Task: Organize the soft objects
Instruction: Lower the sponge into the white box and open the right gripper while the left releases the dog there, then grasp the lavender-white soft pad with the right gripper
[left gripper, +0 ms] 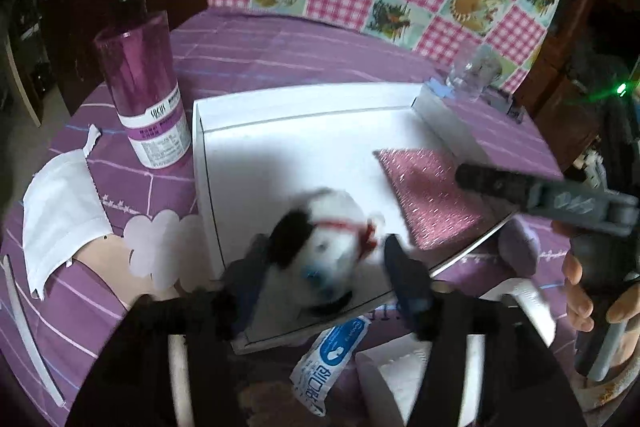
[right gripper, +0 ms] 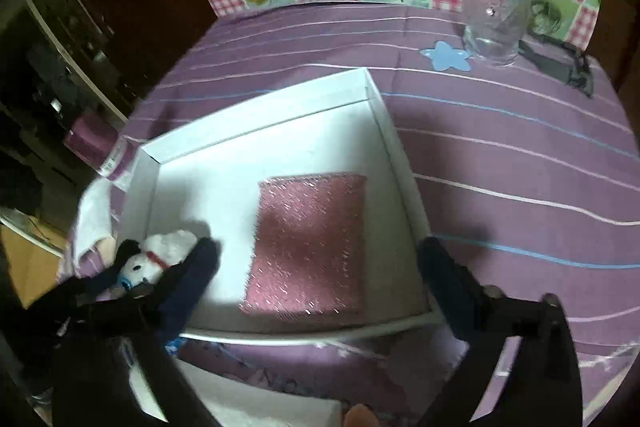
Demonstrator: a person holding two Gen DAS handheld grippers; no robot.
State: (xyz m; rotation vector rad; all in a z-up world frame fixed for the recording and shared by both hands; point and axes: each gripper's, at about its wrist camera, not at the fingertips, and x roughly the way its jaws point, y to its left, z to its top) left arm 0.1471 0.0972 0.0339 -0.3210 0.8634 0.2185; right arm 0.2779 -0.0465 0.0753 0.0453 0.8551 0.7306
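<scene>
The toy dog (left gripper: pixel 320 251) sits in the near left corner of the white box (left gripper: pixel 304 107). The left gripper (left gripper: pixel 324 259) has its fingers open around the toy, not squeezing. Lift away slowly. The right gripper (right gripper: pixel 316 267) is open and empty above the pink cloth (right gripper: pixel 312 239).

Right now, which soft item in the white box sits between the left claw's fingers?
The plush dog, white with black ears and red collar. The pink cloth lies flat farther right, clear of the left claw.

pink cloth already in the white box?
Yes, the pink cloth lies flat on the floor of the white box, right of the plush dog.
</scene>
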